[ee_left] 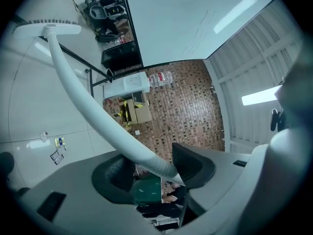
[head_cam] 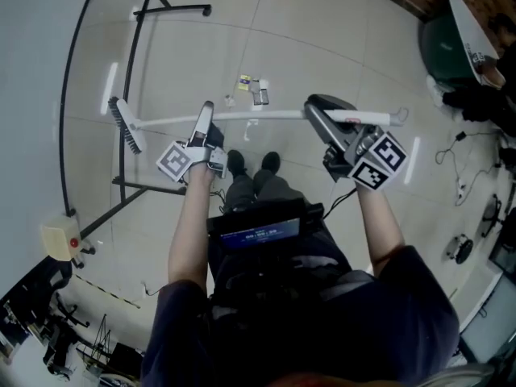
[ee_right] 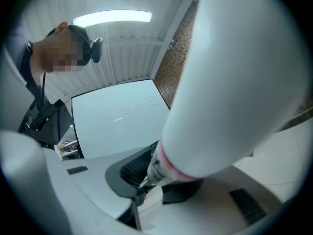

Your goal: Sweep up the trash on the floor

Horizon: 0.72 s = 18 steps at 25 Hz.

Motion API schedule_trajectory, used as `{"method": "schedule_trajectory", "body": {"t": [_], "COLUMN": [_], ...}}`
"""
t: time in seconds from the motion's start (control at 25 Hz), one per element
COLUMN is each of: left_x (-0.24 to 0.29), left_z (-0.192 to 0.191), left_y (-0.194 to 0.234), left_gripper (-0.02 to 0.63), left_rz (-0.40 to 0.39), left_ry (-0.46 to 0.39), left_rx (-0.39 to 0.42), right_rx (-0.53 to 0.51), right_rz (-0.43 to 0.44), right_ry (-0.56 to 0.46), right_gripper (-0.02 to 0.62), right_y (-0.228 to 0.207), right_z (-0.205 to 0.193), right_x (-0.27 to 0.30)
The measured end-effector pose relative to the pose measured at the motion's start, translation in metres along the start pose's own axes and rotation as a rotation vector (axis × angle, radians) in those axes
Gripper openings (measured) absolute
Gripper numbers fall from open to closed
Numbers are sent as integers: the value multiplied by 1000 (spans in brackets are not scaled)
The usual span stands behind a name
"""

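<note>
**Broom carried level, scraps not yet swept**

Pale glossy floor point(head_cam: 322, 39) tiles filled the head view, with the trash point(head_cam: 252, 89), a few small scraps, lying just above centre, ahead of the person's shoes point(head_cam: 235, 164). The broom point(head_cam: 266, 116) lay crosswise in both grippers. The left gripper point(head_cam: 205, 115) had its jaws fairly wide and pressed on the white handle mid-length. The right gripper point(head_cam: 321, 115) had its jaws narrower, clamped near the thick end by a red ring. The broom head point(head_cam: 126, 127) sat out at the left of the frame, well apart from the scraps and apparently off the floor.

This looked like the approach, before any stroke. The next move would call for tipping the head down and setting the bristles behind the scraps.

A black stand point(head_cam: 133, 71) stood close to the bristles at left and could snag a swing. A green bin point(head_cam: 442, 47) and cables point(head_cam: 463, 184) lined the right edge.
</note>
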<state>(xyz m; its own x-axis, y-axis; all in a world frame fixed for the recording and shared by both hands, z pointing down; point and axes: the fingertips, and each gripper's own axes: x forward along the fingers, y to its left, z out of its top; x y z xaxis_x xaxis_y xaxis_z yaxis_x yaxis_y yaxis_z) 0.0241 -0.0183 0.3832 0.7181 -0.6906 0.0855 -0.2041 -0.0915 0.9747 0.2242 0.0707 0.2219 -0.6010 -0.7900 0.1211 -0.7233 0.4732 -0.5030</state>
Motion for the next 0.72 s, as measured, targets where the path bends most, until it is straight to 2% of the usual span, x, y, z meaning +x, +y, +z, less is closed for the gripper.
{"method": "schedule_trajectory", "body": {"t": [0.16, 0.28, 0.4, 0.48, 0.72], "left_x": [-19, -25, -32, -27, -22], "left_z": [12, 18, 12, 16, 22], "left_y": [35, 62, 97, 113, 133], "left_gripper": [227, 229, 230, 230, 230], "left_rz": [40, 34, 99, 121, 101], "left_ry": [-16, -26, -15, -14, -24], "left_rx": [-55, -127, -188, -204, -215], "right_rx": [-11, -52, -78, -89, -39], "right_rz": [-11, -30, -68, -95, -161], "right_ry": [56, 117, 177, 192, 193], "right_gripper": [78, 79, 81, 87, 86], "right_y": [8, 16, 18, 13, 2], "right_z": [-18, -30, -43, -51, -78], "right_x": [29, 54, 69, 79, 89]}}
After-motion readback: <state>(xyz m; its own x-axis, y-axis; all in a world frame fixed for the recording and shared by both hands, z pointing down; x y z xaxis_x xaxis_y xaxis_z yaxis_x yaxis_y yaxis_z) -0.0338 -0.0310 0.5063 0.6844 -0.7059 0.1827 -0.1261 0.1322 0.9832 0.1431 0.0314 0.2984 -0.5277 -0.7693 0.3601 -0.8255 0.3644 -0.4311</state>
